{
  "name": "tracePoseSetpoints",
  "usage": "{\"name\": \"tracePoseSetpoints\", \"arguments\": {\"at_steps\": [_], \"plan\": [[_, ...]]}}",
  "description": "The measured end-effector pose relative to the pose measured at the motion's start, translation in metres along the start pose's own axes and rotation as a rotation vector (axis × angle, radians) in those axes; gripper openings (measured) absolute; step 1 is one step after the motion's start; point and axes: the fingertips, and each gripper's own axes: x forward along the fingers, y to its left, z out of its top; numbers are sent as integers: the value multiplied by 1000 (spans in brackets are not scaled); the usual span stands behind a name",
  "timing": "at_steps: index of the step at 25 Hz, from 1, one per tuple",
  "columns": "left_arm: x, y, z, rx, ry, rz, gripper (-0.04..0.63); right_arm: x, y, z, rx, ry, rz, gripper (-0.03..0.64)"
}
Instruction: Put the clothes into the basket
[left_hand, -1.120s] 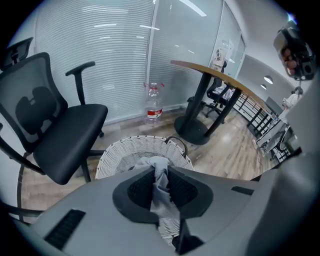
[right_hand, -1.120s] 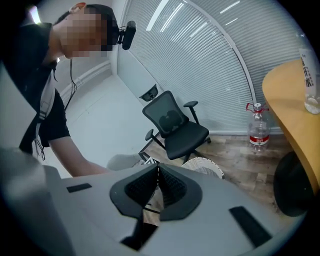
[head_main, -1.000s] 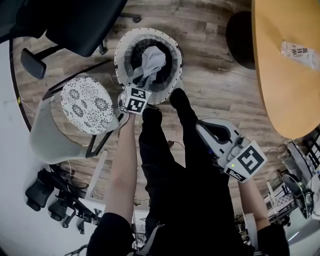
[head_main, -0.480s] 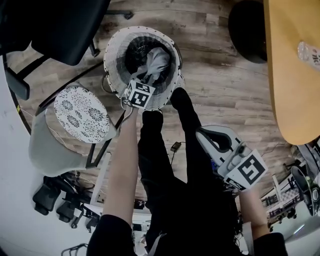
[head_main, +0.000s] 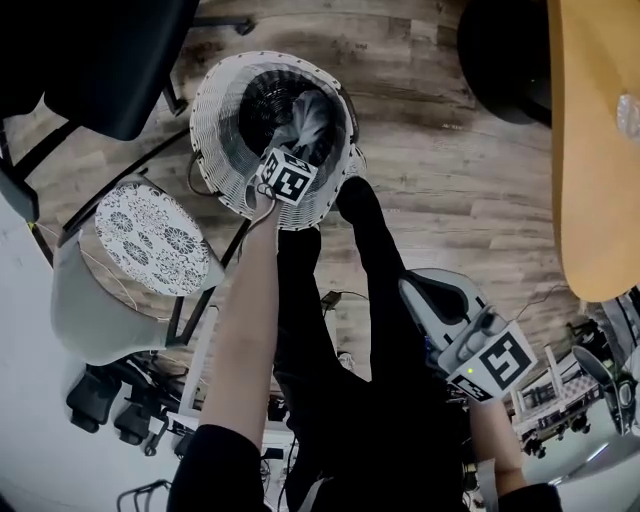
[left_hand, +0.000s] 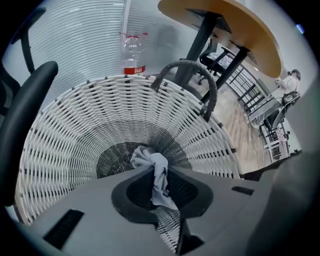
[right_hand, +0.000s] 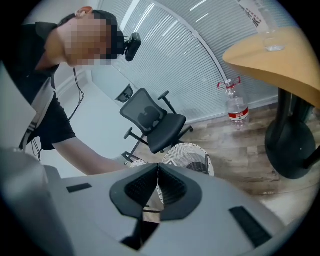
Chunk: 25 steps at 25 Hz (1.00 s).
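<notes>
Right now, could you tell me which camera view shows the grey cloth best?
The left gripper view: the grey cloth sits central, pinched in the left gripper's jaws against the white basket's interior. The head view shows it from above, partly behind that gripper. The right gripper view shows only the distant basket.

The floor (head_main: 440, 170) is viewed steeply from overhead by the head camera. The basket (head_main: 215, 150) is shared: looked into closely by the left gripper view, distantly by the right.
</notes>
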Motion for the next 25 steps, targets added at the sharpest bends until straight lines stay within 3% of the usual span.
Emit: {"name": "tracePoseSetpoints", "arguments": {"at_steps": [4,15,25], "plan": [[20,3,-5,58,48,11,66,4,10,-15,35,12,12,17],[13,12,1,32,16,18,66,3,10,-22,40,2,7,17],[-27,8,-1,30,-22,31,66,3,34,-6,-4,-13,48,17]]}}
